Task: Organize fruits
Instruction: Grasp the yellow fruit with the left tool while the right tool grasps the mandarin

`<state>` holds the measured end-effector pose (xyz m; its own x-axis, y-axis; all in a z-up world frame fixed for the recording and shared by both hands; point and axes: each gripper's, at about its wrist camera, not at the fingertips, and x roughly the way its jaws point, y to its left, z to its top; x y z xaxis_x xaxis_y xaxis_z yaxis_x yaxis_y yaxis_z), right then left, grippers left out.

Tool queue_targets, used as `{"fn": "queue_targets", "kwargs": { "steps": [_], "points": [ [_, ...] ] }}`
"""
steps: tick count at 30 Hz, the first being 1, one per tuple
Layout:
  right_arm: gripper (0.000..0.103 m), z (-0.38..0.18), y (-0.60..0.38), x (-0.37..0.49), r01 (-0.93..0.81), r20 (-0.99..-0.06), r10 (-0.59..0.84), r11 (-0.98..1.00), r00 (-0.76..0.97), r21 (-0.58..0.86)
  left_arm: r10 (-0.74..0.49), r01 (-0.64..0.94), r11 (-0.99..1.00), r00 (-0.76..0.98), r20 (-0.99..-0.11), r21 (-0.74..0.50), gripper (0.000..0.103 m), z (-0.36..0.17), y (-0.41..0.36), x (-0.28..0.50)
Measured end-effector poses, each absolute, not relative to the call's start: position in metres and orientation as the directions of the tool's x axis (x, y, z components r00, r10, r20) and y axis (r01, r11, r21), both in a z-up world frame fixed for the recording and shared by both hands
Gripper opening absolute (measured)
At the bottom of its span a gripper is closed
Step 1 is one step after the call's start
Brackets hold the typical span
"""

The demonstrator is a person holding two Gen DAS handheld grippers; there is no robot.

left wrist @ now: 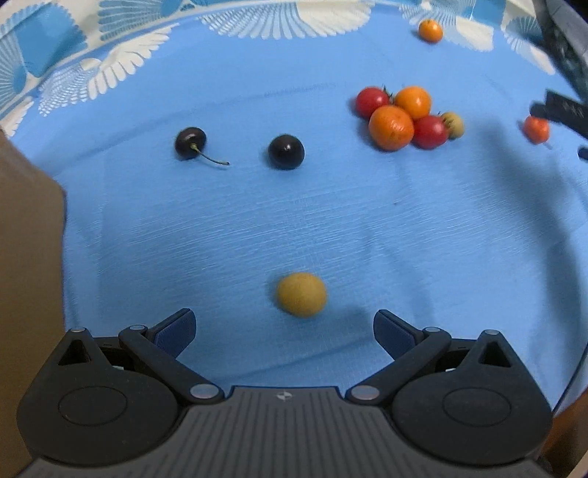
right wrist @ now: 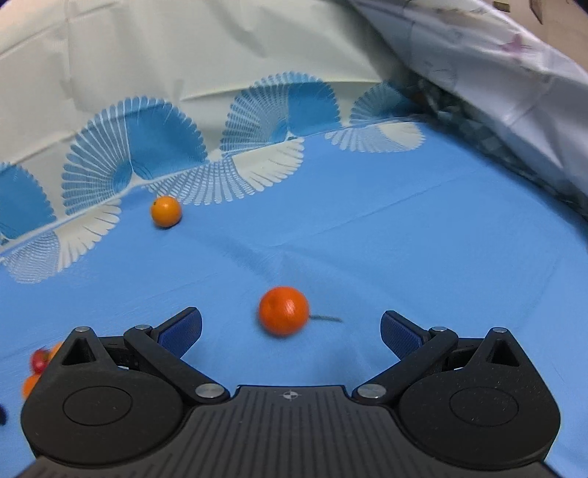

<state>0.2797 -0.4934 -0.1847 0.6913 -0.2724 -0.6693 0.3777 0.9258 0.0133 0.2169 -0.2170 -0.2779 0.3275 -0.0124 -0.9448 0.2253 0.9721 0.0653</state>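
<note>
My left gripper [left wrist: 284,331] is open and empty; a yellow round fruit [left wrist: 301,294] lies on the blue cloth just ahead of its fingertips. Two dark cherries [left wrist: 190,142] [left wrist: 286,151] lie farther off. A cluster of red and orange tomatoes [left wrist: 404,117] sits at the right. My right gripper [right wrist: 290,331] is open and empty; an orange tomato [right wrist: 283,310] lies just ahead between its fingertips, also seen in the left wrist view [left wrist: 536,129] beside the right gripper's dark fingers [left wrist: 566,110]. Another orange fruit [right wrist: 166,211] lies far back, also in the left view [left wrist: 430,30].
A brown cardboard box [left wrist: 25,257] stands at the left. The blue cloth [right wrist: 404,239] has a white feather-patterned border [right wrist: 147,165]. Rumpled pale fabric [right wrist: 496,73] is heaped at the far right. The tomato cluster [right wrist: 36,364] peeks past the right gripper's left side.
</note>
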Motion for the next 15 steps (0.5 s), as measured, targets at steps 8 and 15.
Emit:
{"fn": "queue_targets", "kwargs": {
  "steps": [8, 15],
  "points": [
    [0.102, -0.229, -0.502, 0.310, 0.392, -0.664, -0.308, 0.920, 0.682, -0.024, -0.056, 0.268, 0.963, 0.327, -0.943, 0.035, 0.103, -0.292, -0.216, 0.223],
    [0.102, -0.227, -0.502, 0.310, 0.386, -0.667, -0.309, 0.922, 0.678, -0.034, -0.054, 0.281, 0.958, 0.340, -0.939, 0.047, 0.103, -0.291, -0.212, 0.220]
  ]
}}
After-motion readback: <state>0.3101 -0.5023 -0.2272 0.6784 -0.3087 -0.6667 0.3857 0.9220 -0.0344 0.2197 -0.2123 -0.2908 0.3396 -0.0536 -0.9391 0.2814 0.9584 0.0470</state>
